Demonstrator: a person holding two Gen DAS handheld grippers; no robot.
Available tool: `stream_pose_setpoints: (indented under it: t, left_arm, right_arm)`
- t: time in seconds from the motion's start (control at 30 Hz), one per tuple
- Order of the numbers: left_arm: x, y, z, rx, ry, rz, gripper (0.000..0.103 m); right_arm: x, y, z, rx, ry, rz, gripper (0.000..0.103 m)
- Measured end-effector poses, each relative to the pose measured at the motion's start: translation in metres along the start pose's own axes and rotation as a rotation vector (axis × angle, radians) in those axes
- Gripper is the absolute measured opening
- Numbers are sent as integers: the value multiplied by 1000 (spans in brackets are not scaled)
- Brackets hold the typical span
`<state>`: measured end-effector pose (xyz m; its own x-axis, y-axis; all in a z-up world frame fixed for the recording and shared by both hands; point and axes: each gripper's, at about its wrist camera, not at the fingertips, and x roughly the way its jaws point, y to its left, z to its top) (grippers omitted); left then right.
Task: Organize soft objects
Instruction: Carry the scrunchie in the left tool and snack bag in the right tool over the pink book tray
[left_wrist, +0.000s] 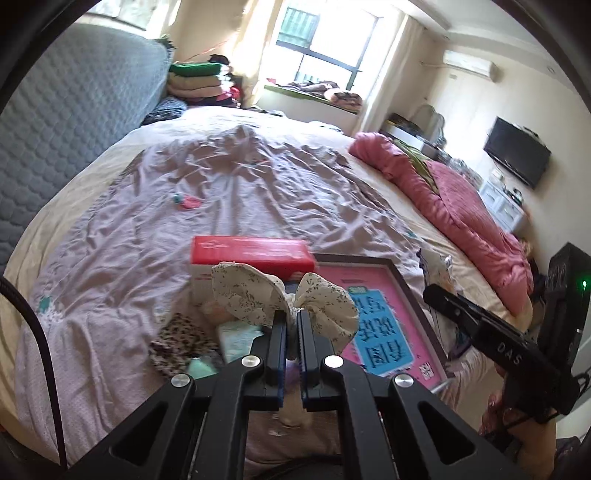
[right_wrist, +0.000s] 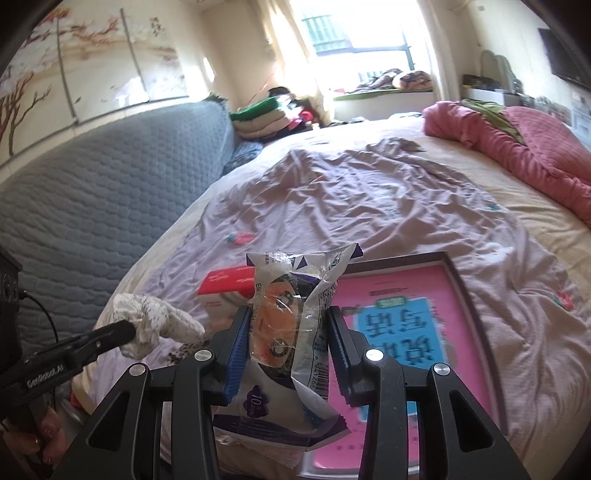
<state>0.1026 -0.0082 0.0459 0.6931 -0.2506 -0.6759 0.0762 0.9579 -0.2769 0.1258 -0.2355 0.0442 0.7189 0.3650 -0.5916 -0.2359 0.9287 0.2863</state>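
Floral cloth scrunchie, cream w/ small dark print, is pinched at its middle by the left hand-held gripper, jaws nearly closed on it, both lobes puffing out either side, held up off the bed. Right hand-held gripper has jaws about half open, clamped on a crinkly plastic packet (white/purple wrap, orange print, barcode), also lifted. Below & ahead of both: red-and-white box on the lilac sheet, a pink framed tray w/ blue printed panel just right of it. Near the box, under the left gripper, more soft bits: leopard-print fabric piece & a pale mint pack. Further out, pink quilt along the bed's far right edge, grey quilted headboard at left. Step, as I read it: both items picked, carry phase, placing not yet done. Next move prob. calls for taking each to its sorting spot (tray or box — can't tell which), lowering till it rests, then opening the jaws; the packet is slick & loosely held, so could slip.
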Motion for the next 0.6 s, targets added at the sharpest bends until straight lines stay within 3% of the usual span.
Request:
stream_pose_setpoints:
  t: [0.4,0.6]
  left_arm:
    - [22,-70,-4,94,49,-55,5]
    - [49,-95,-17,136,118,-90,5]
  right_arm:
    - [-39,-74,-3,87,-47,-99,42]
    - [-41,-100,-14,105,-30,-147,42]
